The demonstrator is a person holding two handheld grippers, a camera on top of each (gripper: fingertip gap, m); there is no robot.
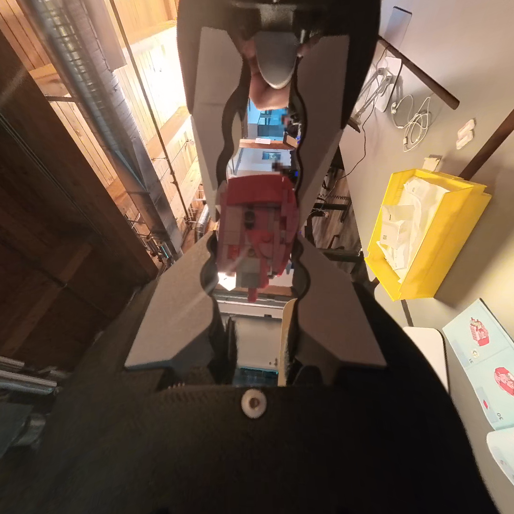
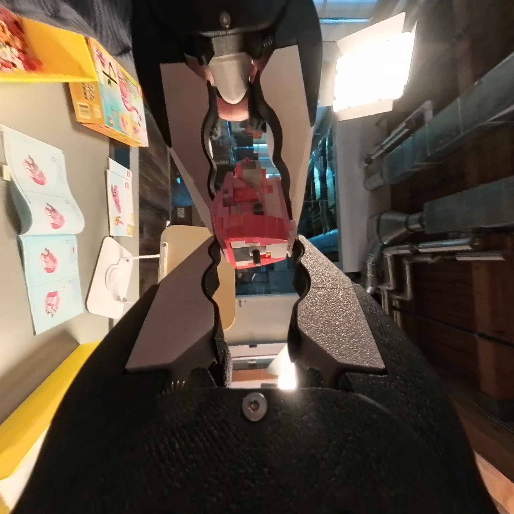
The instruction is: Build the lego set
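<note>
The grey table (image 1: 445,116) took up one side of the scene, with wood panelling and metal ducts (image 2: 445,144) on the other. Both grippers were held up in the air, well clear of the tabletop. On the table sat a yellow bin (image 1: 456,250) full of white paper bags. There was also an open booklet (image 2: 50,250) with pink pictures, a printed box (image 2: 111,91), a white stand (image 2: 111,278) and a tangle of white cables (image 1: 414,122). None of these were near the fingers.

The two grippers faced each other tip to tip with a red brick model (image 1: 256,222) hanging between them, off the table. The left gripper (image 1: 256,244) was pinching one end of the model, with a pad lying against each side. The right gripper (image 2: 254,244) was closed on the opposite, broader red end, and the model filled the span between its fingers. From where I stood, the two sets of fingertips nearly met around the model, so little of its length lay bare between them.

There was open air all round the pair. The nearest edges were the table rim and the bin wall, both well apart from the model. The ducts and panelling were farther off again.
</note>
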